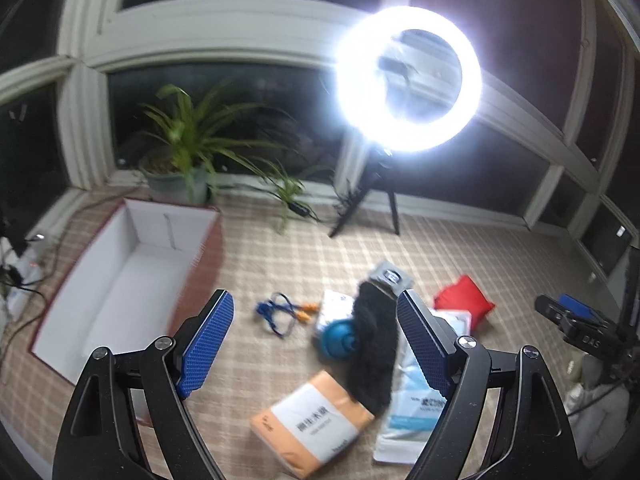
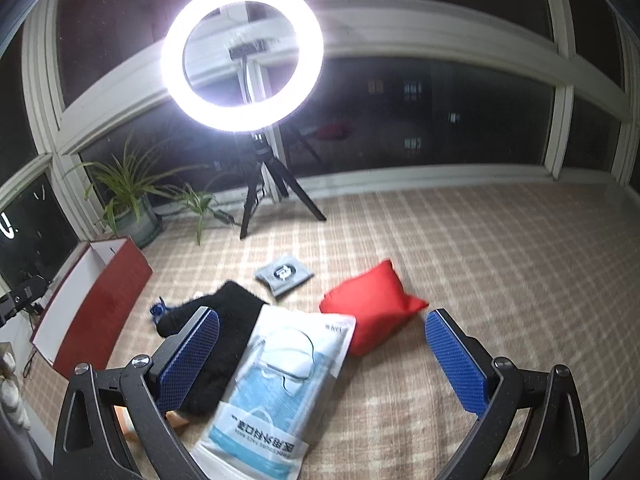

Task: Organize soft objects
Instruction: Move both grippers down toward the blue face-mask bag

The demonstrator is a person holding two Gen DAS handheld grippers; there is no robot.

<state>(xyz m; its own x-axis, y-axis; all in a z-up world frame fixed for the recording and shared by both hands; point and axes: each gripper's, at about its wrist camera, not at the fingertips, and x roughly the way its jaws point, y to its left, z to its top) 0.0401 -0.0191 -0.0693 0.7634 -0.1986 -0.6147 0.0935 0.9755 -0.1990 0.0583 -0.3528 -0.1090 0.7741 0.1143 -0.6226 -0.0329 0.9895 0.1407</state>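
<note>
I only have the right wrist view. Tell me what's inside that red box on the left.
Observer: The red box is open-topped and white inside, with nothing visible in it.
Operator: Report what the black fuzzy piece hides.
Observer: An orange tissue pack lies partly under its near end.
Operator: Now give me the left tool.
Observer: The left tool is open, holding nothing.
</note>
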